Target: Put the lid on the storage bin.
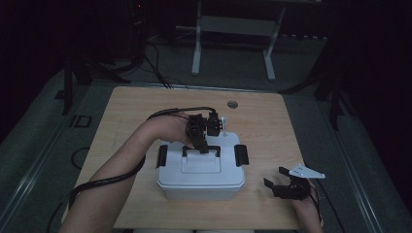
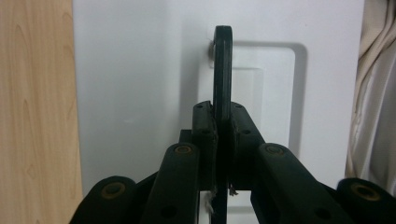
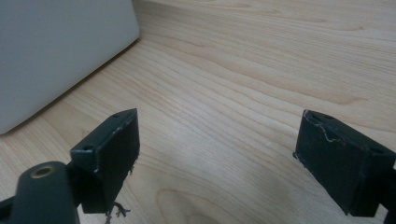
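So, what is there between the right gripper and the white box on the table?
Nothing: in the high view, bare wooden table separates the right gripper from the white box; the right gripper view shows bare wood too.

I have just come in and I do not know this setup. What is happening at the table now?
A person works at a light wooden table with tongs in each hand. The left tongs are shut on the black carry handle of a white plastic box with black side latches. The lid is on the box. The right tongs are open and hold nothing; they are over the table to the right of the box.
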Motion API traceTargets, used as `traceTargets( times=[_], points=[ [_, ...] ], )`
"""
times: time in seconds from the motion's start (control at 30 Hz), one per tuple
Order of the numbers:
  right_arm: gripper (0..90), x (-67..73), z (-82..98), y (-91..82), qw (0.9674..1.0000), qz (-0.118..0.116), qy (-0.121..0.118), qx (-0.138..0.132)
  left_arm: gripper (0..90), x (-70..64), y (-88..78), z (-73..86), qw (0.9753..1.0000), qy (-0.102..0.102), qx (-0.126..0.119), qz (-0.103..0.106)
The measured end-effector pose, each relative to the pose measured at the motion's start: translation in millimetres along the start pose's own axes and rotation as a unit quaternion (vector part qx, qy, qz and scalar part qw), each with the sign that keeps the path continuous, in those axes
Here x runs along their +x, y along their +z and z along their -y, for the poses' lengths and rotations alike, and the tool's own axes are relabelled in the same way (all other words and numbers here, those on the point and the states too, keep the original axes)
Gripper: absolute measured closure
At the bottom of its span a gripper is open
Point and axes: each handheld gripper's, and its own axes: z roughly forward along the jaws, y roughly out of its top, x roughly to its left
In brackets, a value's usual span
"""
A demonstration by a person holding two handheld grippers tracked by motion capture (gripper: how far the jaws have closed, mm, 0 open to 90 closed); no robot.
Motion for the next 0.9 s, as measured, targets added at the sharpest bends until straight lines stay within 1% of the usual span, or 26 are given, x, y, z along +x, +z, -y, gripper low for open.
traceTargets(
  times=[0.07,0.1,0.13,0.17,0.3,0.33,0.47,0.53,0.57,0.6,0.63,0.67,0.7,0.73,0.77,0.8,0.83,0.9],
  points=[
    [13.5,-0.1,0.2,0.3,1.0,-0.001,-0.001,0.0,83.3,0.4,1.2,1.3,1.0,-0.005,0.0,0.001],
    [13.4,-0.3,0.2,0.4,1.0,-0.001,-0.001,0.0,83.3,0.6,1.9,1.8,1.0,-0.005,-0.004,0.006],
    [13.5,-0.4,0.1,0.4,1.0,0.0,-0.001,0.0,83.3,-0.2,2.9,2.0,1.0,-0.003,0.001,0.008],
    [13.4,-0.5,-0.2,0.3,1.0,-0.001,0.0,-0.001,83.3,-0.8,4.7,1.2,1.0,-0.004,0.004,0.005],
    [13.4,-0.5,-0.1,0.5,1.0,-0.001,0.0,0.0,83.3,-0.9,8.3,-0.4,0.9999,-0.003,0.007,0.007],
    [13.5,-0.4,0.0,0.5,1.0,-0.001,0.0,0.001,83.3,-1.0,9.3,-0.9,1.0,-0.002,0.005,0.008],
    [13.4,-0.1,0.0,0.5,1.0,-0.001,-0.001,0.001,83.2,2.5,10.1,1.0,0.9998,-0.011,-0.002,0.015],
    [13.5,-0.2,-0.1,0.5,1.0,-0.001,-0.001,0.001,83.0,3.8,10.0,1.7,0.9998,-0.013,-0.003,0.017],
    [13.4,-0.3,-0.1,0.5,1.0,-0.001,-0.001,0.001,75.6,3.9,10.1,2.0,0.9998,-0.015,-0.003,0.013],
    [13.4,-0.3,-0.1,0.5,1.0,-0.001,-0.001,0.001,75.6,4.1,10.5,2.9,0.9998,-0.019,-0.003,0.009],
    [13.4,-0.4,-0.1,0.3,1.0,-0.001,-0.001,0.0,56.8,4.4,11.2,4.7,0.9998,-0.022,-0.003,0.003],
    [13.4,-0.4,-0.1,0.3,1.0,-0.001,-0.001,0.0,56.8,5.1,11.0,6.9,0.9996,-0.025,-0.007,-0.005],
    [13.4,-0.5,-0.1,0.3,1.0,-0.001,-0.001,0.0,50.8,6.2,10.7,8.7,0.9993,-0.035,-0.013,-0.01],
    [13.4,-0.6,-0.1,0.2,1.0,-0.001,-0.001,0.0,41.4,8.4,10.0,11.6,0.9985,-0.05,-0.021,-0.01],
    [13.4,-0.7,-0.1,0.2,1.0,-0.001,0.0,0.0,34.1,9.8,9.0,15.4,0.9975,-0.064,-0.028,-0.009],
    [13.4,-0.7,-0.2,0.2,1.0,-0.001,-0.001,0.0,29.7,10.6,8.6,18.4,0.997,-0.07,-0.031,-0.01],
    [13.4,-0.5,-0.4,0.2,1.0,0.0,-0.001,0.001,18.7,11.0,8.6,20.6,0.9968,-0.072,-0.034,-0.011],
    [13.4,-0.3,-0.6,0.5,1.0,0.001,-0.002,0.002,17.1,11.2,7.6,27.3,0.9956,-0.081,-0.044,-0.018]
  ],
)
